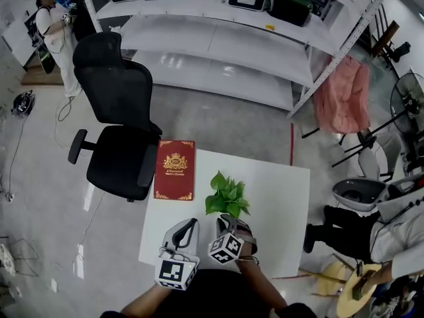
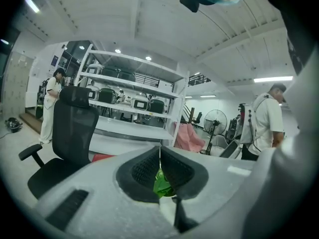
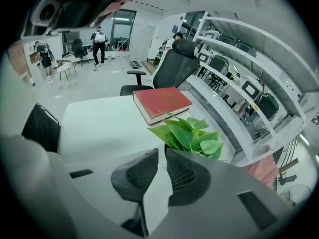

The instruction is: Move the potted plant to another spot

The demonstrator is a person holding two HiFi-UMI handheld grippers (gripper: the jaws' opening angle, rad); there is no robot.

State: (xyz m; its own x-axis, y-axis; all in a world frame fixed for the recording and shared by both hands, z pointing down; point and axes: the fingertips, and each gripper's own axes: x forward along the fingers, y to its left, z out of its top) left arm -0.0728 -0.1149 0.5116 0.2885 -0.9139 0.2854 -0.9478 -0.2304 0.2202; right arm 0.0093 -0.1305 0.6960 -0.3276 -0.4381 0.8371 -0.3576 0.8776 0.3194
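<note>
1. A chair (image 1: pixel 119 131) is seen off the far-left side of the table (image 1: pixel 278 204). A book (image 1: pixel 175 169) lies at the table's far-left corner, apart from the plant.
2. Left gripper (image 2: pixel 160 151): the jaws are closed tip to tip and nothing is gripped. A bit of green leaf is only glimpsed beyond them, below the pads. The gripper is held over the table's near edge, just left of the plant.
3. Plant (image 1: pixel 227 196): it is placed around mid-table, toward the near edge, just beyond both grippers. Only foliage is visible. The pot is hidden under the leaves and behind the jaws in every view.
4. Handling, as judged:
   - The plant is small and probably light.
   - The leaves are soft and easily bruised, so no load should be put on them.
   - The pot is presumed rigid and possibly smooth-walled.
   - Hold is best taken on the pot wall or rim, below the foliage.
   - The plant should be kept upright, as tipping or soil spill is likely if it is tilted.
5. Right gripper (image 3: pixel 165 152): the jaws are drawn in to a narrow slit and are empty. The tips are just short of the leaves, with the plant straight ahead. The jaws would need to be opened well wider before the pot can be taken.
</note>
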